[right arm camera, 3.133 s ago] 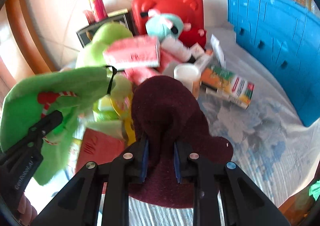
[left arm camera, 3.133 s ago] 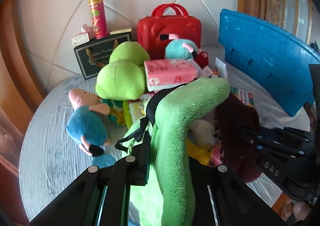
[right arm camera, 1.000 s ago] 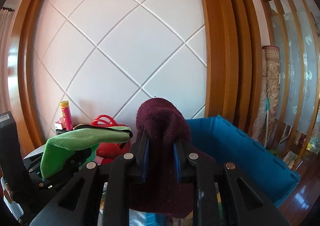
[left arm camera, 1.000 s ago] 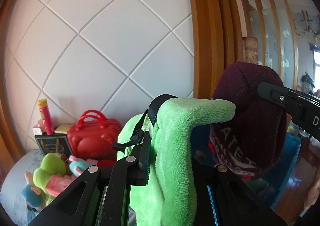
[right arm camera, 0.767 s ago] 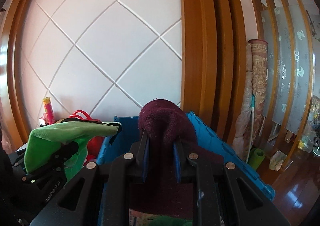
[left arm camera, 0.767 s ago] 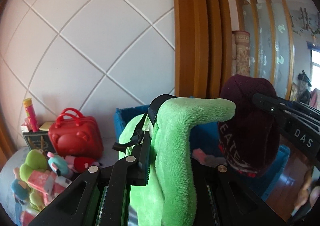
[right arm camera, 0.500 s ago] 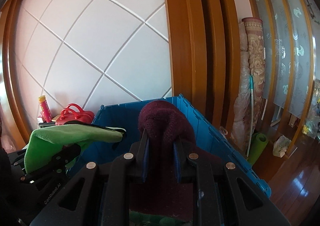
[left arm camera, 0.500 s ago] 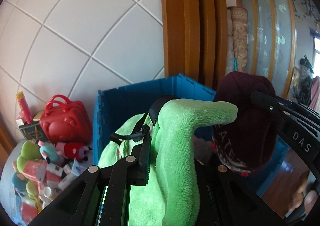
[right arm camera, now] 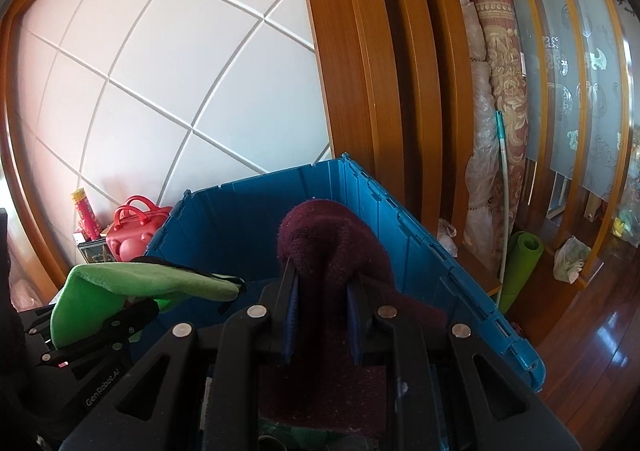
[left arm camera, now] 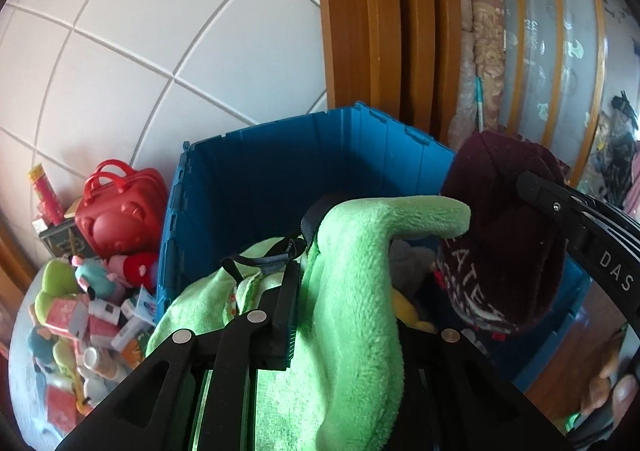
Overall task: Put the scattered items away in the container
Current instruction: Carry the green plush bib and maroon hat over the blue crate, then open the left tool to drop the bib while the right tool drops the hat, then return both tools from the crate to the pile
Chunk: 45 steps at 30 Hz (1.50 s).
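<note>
Now both claws hang over the open blue bin in the middle of the frame. The left claw has the green plush bag between its fingers, and those jaws are just starting to open — the fleece still fills the gap, pads against it. The right claw is clamped tight on the maroon knit hat, which droops over both fingers.

Both look light, soft and floppy — nothing to break, I'd say, and no need for a careful set-down. A pinch on a thick fold suits either; the bag's black strap might snag on a finger as it falls. A few things already lie in the bin. At lower left of the left view, a heap of toys and boxes and a red case wait on a pale cloth-covered surface, probably the worktop.
</note>
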Each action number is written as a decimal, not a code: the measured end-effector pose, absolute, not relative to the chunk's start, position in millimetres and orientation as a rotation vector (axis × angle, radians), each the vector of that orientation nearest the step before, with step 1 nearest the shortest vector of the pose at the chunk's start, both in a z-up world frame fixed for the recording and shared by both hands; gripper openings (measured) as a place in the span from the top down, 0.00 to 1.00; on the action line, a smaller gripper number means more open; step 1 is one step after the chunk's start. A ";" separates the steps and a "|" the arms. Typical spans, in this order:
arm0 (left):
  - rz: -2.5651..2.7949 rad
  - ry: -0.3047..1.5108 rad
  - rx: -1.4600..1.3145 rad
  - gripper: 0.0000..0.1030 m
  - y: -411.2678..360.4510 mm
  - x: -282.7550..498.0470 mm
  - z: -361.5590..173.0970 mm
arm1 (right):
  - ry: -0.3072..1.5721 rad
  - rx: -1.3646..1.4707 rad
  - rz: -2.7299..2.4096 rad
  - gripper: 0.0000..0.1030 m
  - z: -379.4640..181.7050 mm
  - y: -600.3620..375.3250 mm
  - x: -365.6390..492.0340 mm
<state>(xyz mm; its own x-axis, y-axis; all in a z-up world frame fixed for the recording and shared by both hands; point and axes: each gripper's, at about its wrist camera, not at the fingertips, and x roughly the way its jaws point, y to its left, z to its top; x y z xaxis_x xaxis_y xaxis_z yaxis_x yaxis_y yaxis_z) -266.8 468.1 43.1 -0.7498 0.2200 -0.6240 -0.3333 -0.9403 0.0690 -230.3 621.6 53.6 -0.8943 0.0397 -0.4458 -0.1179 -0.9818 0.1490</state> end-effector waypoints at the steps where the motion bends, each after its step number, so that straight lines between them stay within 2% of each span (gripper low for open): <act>1: 2.675 0.252 -0.923 0.83 468.4 -267.9 42.5 | 0.266 -0.695 2.966 0.81 53.3 622.4 -230.9; 2: 2.670 0.249 -0.914 0.82 469.2 -268.4 42.0 | 0.267 -0.698 2.961 0.81 52.8 623.3 -231.3; 3: 2.666 0.248 -0.909 0.76 470.3 -268.4 41.5 | 0.271 -0.704 2.956 0.80 52.1 625.0 -231.4; 4: 2.665 0.250 -0.906 0.62 471.3 -268.5 41.0 | 0.275 -0.710 2.952 0.79 51.4 626.6 -231.8; 5: 2.665 0.254 -0.904 0.53 472.4 -268.4 40.4 | 0.278 -0.717 2.948 0.76 50.5 628.3 -232.1; 6: 2.670 0.257 -0.894 0.34 473.1 -267.6 40.2 | 0.281 -0.730 2.946 0.69 49.2 630.1 -232.8; 7: 2.677 0.261 -0.884 0.26 473.6 -266.7 40.3 | 0.284 -0.741 2.945 0.58 48.2 631.2 -233.4; 8: 2.683 0.265 -0.877 0.26 474.2 -265.7 40.2 | 0.282 -0.744 2.942 0.52 47.4 632.0 -233.1; 10: 2.681 0.268 -0.873 0.24 474.7 -265.0 39.8 | 0.265 -0.734 2.931 0.31 47.1 632.0 -231.5; 17: 2.693 0.266 -0.899 0.21 466.0 -264.8 35.3 | 0.267 -0.719 2.921 0.02 47.7 633.1 -229.8; 45: 2.754 0.139 -0.926 0.19 350.9 -191.2 27.0 | 0.149 -0.810 2.969 0.00 35.8 558.3 -188.0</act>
<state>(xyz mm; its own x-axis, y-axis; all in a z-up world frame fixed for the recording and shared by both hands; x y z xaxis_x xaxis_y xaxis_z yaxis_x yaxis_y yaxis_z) -191.2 350.9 27.0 -0.7731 0.1888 -0.6055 -0.2490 -0.9684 0.0160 -188.0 558.3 35.8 -0.8600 0.0332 -0.5092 -0.0839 -0.9935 0.0769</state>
